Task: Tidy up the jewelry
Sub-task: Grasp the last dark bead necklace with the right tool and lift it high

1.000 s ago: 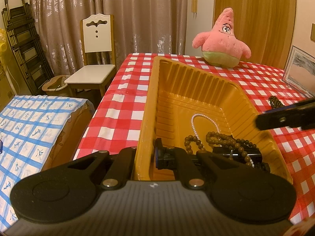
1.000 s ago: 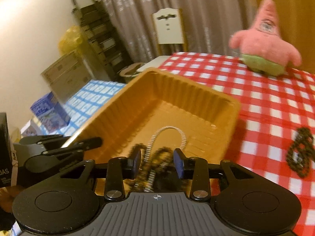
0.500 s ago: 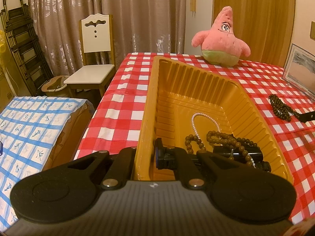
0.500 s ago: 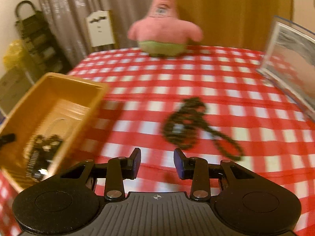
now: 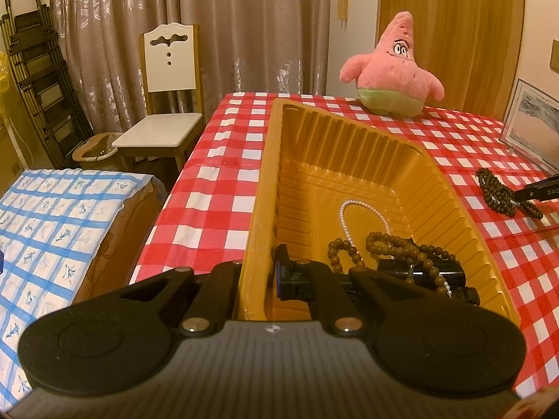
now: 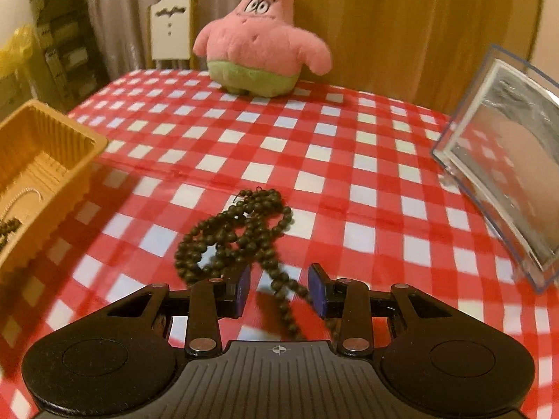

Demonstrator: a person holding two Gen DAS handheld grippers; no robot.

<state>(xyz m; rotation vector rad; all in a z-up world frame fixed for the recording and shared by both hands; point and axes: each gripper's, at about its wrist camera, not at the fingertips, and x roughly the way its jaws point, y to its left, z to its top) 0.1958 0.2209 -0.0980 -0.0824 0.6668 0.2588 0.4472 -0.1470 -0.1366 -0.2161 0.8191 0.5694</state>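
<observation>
Left gripper (image 5: 258, 279) is clamping the near left wall of the ribbed golden-yellow plastic tray (image 5: 314, 139), one finger outside, one inside. Tray is sitting on the red-and-white checked tablecloth (image 5: 223, 188). Lying in the tray: a white pearl strand (image 5: 349, 220), brown wooden bead strings (image 5: 394, 248), a black box-like item (image 5: 422, 272), all tangled together at the near end. A dark bead necklace (image 5: 496, 192) is lying on the cloth right of the tray, with the right gripper's tip (image 5: 539, 188) entering at the frame edge, touching or just over it. Pink starfish plush (image 5: 393, 73) is standing at the far edge.
</observation>
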